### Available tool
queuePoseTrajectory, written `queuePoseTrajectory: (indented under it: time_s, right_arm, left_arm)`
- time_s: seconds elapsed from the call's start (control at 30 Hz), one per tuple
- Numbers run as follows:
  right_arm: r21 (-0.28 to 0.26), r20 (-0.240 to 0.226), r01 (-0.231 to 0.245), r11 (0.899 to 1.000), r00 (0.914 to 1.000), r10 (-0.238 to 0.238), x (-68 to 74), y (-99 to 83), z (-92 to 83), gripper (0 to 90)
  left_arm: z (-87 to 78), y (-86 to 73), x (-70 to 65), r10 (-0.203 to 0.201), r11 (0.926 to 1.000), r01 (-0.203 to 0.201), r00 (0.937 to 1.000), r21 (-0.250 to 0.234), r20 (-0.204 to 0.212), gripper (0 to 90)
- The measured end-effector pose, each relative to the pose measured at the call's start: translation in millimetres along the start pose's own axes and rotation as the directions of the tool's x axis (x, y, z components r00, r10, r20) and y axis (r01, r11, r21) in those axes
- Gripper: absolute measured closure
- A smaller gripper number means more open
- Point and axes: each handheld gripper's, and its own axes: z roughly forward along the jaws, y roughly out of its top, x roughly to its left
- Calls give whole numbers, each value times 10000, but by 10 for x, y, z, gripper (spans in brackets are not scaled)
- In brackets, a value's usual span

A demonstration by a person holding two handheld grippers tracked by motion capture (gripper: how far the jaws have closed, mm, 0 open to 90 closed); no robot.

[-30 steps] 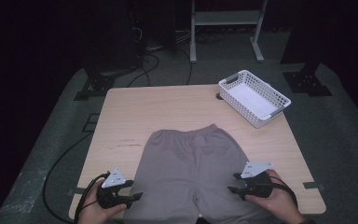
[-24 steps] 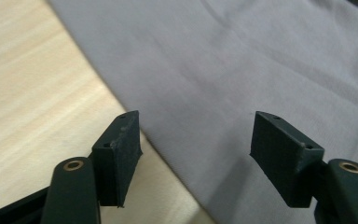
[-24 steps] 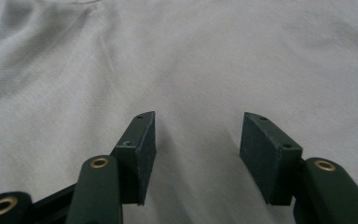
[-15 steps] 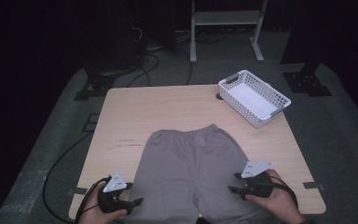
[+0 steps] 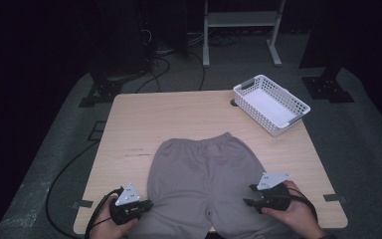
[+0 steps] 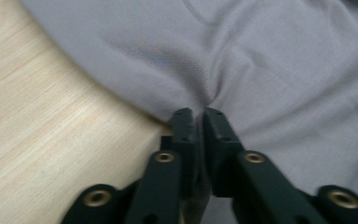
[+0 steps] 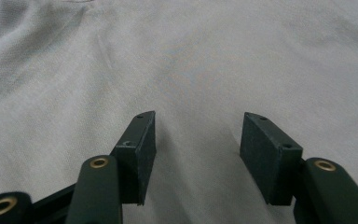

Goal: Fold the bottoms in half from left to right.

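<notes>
A: Grey knit shorts (image 5: 201, 184) lie flat on the table (image 5: 179, 119). Soft, light, floppy?

B: Likely. Left gripper (image 6: 198, 116) pinches the hem edge between its tips; right gripper (image 7: 196, 140) gapes, cloth just beyond its 2 pads.

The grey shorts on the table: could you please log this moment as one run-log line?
shorts: flat on table | left gripper: jaws just closed, pinching shorts' edge | right gripper: open over fabric | basket: far right corner
</notes>
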Motion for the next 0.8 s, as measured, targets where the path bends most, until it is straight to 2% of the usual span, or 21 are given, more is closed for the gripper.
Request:
queuePoseTrajectory:
  time_s: [0.1, 0.2, 0.33, 0.47, 0.63, 0.8]
  right_arm:
    - [8, 8, -10, 10000, 10000, 10, 2, 0, -2, 444]
    - [13, 29, 28, 10000, 10000, -28, 2, 1, -5, 443]
    - [-28, 27, -18, 10000, 10000, 18, 0, 2, -7, 444]
    - [-93, 60, -3, 10000, 10000, 3, -3, 14, -11, 444]
    - [-168, 106, -42, 9998, 9999, 44, -12, 17, -16, 444]
    - [-283, 206, -130, 9995, 9997, 135, -22, 28, -33, 443]
  left_arm:
    - [14, 17, 7, -142, 9999, 142, 9999, 0, -16, 873]
    - [13, 25, 30, -317, 9994, 318, 9994, -95, 156, 876]
    - [-15, 131, 41, -332, 9972, 360, 9985, -662, 432, 876]
    - [-15, 320, 4, -72, 9914, 161, 9976, -1300, 690, 876]
    - [70, 548, -60, 336, 9852, -154, 9940, -1705, 1043, 875]
    - [224, 793, -158, 875, 9796, -605, 9869, -1914, 1355, 875]
